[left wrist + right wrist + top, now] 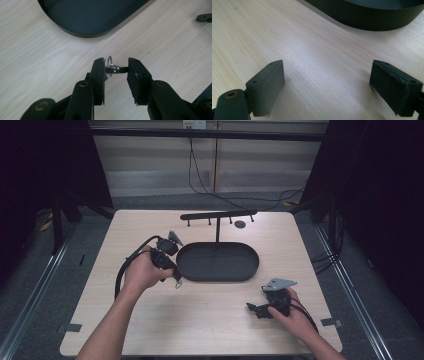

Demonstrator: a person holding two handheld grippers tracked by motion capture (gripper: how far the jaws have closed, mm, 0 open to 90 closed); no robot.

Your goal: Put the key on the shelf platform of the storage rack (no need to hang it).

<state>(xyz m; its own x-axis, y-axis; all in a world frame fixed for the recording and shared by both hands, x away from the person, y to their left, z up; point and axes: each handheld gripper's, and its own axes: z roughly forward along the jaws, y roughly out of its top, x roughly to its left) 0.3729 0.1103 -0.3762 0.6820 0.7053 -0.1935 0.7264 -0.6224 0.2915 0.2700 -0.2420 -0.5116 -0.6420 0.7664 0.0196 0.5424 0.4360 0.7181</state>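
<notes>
The left claw (116, 68) pinches a small metal key ring (113, 68) between its pads, just above the pale wooden bench (210, 312) and near the left end of the black oval tray (218, 261); the right claw (332, 87) is spread wide with nothing between its pads, low over the bench at the near right; behind the tray rises a black hook stand (218, 215).

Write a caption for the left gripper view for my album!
The left tool pinches a small metal key ring above the table, beside a dark tray.
</notes>
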